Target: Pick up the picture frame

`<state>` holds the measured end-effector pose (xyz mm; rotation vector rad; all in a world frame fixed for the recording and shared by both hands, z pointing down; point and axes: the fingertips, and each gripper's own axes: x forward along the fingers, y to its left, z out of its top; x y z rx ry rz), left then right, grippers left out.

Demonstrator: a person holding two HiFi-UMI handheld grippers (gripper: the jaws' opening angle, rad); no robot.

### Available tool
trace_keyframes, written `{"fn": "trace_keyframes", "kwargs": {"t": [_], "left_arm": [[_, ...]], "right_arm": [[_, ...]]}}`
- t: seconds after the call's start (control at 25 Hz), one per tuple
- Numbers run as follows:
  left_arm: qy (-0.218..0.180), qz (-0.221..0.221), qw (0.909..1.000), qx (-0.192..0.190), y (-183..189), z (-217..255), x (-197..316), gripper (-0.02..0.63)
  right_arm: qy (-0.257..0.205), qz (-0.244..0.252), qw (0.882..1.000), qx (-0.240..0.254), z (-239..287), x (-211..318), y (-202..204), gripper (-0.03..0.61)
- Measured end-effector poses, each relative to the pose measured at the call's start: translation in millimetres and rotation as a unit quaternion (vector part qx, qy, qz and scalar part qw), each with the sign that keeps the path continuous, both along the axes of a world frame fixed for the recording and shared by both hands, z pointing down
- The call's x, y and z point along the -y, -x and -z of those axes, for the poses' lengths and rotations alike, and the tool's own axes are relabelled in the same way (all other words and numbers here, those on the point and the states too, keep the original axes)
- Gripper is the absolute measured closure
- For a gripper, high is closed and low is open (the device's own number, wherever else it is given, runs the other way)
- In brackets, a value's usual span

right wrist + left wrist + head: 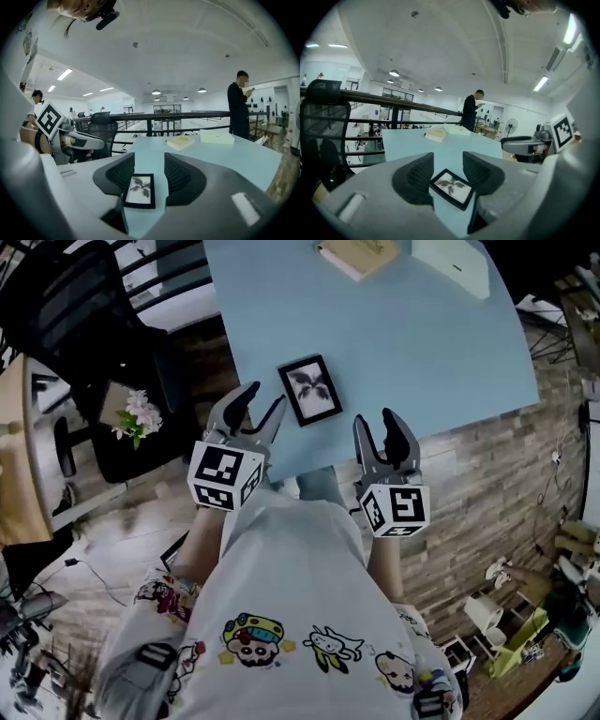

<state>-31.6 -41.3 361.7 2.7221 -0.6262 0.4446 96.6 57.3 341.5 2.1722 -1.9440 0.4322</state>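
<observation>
A small black picture frame (310, 389) with a dark leaf print lies flat near the front edge of the light blue table (412, 343). My left gripper (255, 406) hovers just left of the frame at the table's corner, open, with nothing between its jaws. My right gripper (385, 425) hangs open by the table's front edge, to the right of the frame and nearer to me. In the left gripper view the frame (451, 187) shows beyond the gap of the jaws. In the right gripper view the frame (139, 190) lies ahead between the jaws, untouched.
A tan book (357, 254) and a white box (454, 262) lie at the table's far end. A black office chair (80, 310) and a bunch of flowers (137, 416) stand left of the table. A person (239, 105) stands beyond the railing.
</observation>
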Motion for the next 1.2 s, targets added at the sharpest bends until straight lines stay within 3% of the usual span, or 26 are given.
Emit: {"fn": "trace_keyframes", "kwargs": {"t": [0.4,0.8,1.2], "left_arm": [[0.006,0.118,0.993,0.009,-22.9,0.3,23.3,0.417],[0.01,0.223,0.9745,0.026,-24.4,-0.5,24.9,0.414],[0.022,0.267,0.9628,0.036,-21.4,-9.0,9.7,0.414]], "right_arm": [[0.005,0.146,0.989,0.016,-2.6,71.6,-30.5,0.357],[0.018,0.272,0.962,0.033,-8.8,103.1,-37.6,0.336],[0.036,0.322,0.945,0.032,-22.1,100.4,-36.5,0.342]]}}
